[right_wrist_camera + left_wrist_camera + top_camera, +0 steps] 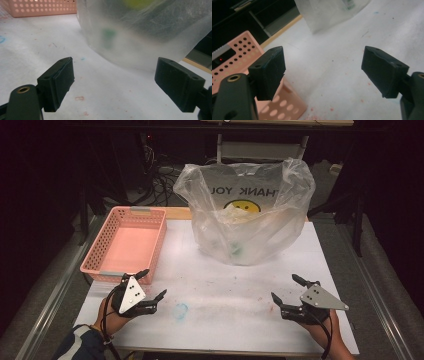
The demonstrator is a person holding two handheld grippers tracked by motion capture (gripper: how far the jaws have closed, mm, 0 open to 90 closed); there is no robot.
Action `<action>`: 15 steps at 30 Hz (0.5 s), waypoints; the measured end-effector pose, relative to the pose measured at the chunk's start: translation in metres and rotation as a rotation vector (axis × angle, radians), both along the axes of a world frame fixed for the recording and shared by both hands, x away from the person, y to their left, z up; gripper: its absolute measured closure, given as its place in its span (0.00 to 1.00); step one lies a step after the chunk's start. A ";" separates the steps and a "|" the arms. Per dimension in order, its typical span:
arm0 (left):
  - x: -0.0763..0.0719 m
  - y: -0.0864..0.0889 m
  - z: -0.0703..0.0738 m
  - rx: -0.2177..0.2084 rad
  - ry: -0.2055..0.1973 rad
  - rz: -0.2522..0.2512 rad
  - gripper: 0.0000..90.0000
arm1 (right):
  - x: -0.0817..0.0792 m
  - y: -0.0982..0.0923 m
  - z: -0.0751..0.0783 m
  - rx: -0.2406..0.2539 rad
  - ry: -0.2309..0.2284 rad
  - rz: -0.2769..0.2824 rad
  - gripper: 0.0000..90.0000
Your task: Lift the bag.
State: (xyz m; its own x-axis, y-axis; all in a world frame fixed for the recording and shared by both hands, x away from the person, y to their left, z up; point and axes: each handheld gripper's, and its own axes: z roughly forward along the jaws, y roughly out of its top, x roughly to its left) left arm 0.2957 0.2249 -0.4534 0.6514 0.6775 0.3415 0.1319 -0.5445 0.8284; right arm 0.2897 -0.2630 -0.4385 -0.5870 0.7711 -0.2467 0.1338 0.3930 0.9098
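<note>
A clear plastic bag [247, 215] with a yellow smiley print stands open at the back middle of the white table [225, 295]; something green shows dimly through its wall [108, 37]. A pink perforated basket [125, 245] rests at the left, with nothing in it. My left gripper [151, 284] is open near the basket's front corner [287, 105], nothing between its jaws. Low at the right, my right gripper [286, 287] is open too, pointing at the bag [140, 30] from a short way off.
The table carries faint red and blue stains, among them a blue ring mark [181, 310]. Dark floor, cables [160, 175] and furniture legs lie beyond the far edge. A wooden strip [177, 213] runs along the back of the table.
</note>
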 end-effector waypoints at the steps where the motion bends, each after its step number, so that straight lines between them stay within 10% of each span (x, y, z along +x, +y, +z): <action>1: -0.002 0.001 -0.002 0.010 0.005 -0.001 0.21 | -0.002 0.000 -0.002 0.001 0.007 0.004 0.18; 15: -0.013 0.004 -0.013 0.038 0.039 -0.001 0.21 | -0.014 0.003 -0.022 -0.044 0.044 0.028 0.19</action>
State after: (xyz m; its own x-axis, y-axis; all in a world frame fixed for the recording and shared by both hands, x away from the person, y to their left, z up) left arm 0.2828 0.2293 -0.4668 0.6653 0.6641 0.3409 0.1635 -0.5752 0.8015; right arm 0.2759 -0.2603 -0.4610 -0.6191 0.7434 -0.2531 0.1619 0.4363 0.8851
